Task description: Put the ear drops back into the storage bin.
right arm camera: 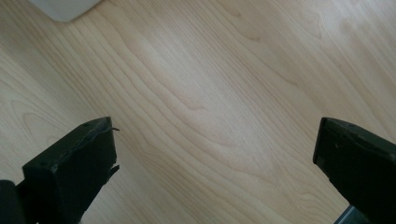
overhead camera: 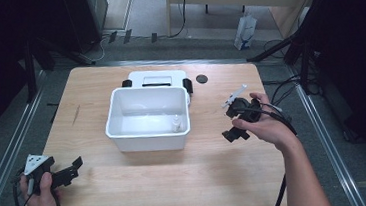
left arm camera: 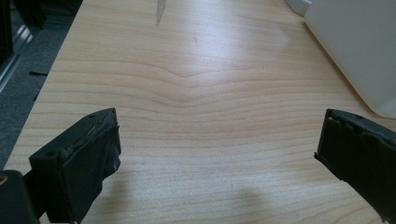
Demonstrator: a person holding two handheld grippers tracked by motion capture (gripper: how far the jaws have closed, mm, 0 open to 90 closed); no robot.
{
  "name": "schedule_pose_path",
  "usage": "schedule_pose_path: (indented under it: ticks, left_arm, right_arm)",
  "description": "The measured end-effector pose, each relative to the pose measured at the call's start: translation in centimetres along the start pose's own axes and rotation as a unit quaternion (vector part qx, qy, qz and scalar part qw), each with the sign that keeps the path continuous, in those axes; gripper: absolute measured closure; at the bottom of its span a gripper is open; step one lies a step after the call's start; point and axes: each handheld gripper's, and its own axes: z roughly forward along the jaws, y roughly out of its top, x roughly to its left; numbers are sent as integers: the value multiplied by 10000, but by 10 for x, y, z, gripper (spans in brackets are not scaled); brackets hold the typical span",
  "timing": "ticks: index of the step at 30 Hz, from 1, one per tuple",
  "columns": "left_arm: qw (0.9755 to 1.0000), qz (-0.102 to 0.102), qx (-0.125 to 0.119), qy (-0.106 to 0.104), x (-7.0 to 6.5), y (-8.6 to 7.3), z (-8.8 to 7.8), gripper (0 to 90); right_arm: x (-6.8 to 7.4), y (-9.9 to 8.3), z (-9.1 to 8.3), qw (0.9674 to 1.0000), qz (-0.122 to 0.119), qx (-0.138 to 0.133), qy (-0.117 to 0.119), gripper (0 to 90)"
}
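White tub (overhead camera: 147, 117): sitting at the centre of the tabletop (overhead camera: 129, 198), open side up, with a small white bottle (overhead camera: 176, 124) standing inside at its 4 o'clock corner. White lid (overhead camera: 156, 77) with black latches: lying against the tub's 12 o'clock side. Black disc (overhead camera: 201, 79): lying just beyond at 1 o'clock. Left gripper (overhead camera: 71, 170): resting at 8 o'clock, jaws gaping wide over bare wood, holding nothing. Right gripper (overhead camera: 233, 123): hovering at 3 o'clock, jaws likewise spread wide and empty.

Light wooden table (overhead camera: 129, 198), white tub (overhead camera: 148, 117) at centre, small black disc (overhead camera: 201, 79) behind
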Motion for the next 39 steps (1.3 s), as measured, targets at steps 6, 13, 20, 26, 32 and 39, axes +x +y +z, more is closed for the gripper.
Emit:
schedule_pose_path:
  ticks: [6, 13, 20, 26, 32, 39]
  left_arm:
    - [10000, 24, -8, 19, -1, 0, 0, 4]
    - [10000, 32, 6, 14, 0, 0, 0, 4]
    - [10000, 38, 10, 14, 0, 0, 0, 4]
    - [10000, 41, 2, 18, -1, 0, 0, 4]
    - [10000, 42, 0, 20, -1, 0, 0, 4]
    - [10000, 32, -7, 27, -1, 0, 0, 4]
  right_arm:
    - [0, -27, 6, 9998, 186, -73, -46, 0]
    - [0, -58, 16, 9988, 460, -117, -132, 0]
    - [5, -89, 27, 9962, 775, -313, -250, 0]
    - [12, -115, 38, 9924, 1003, -599, -398, 0]
    - [18, -137, 44, 9845, 1339, -1018, -490, 0]
    - [27, -172, 52, 9685, 1837, -1603, -504, 0]
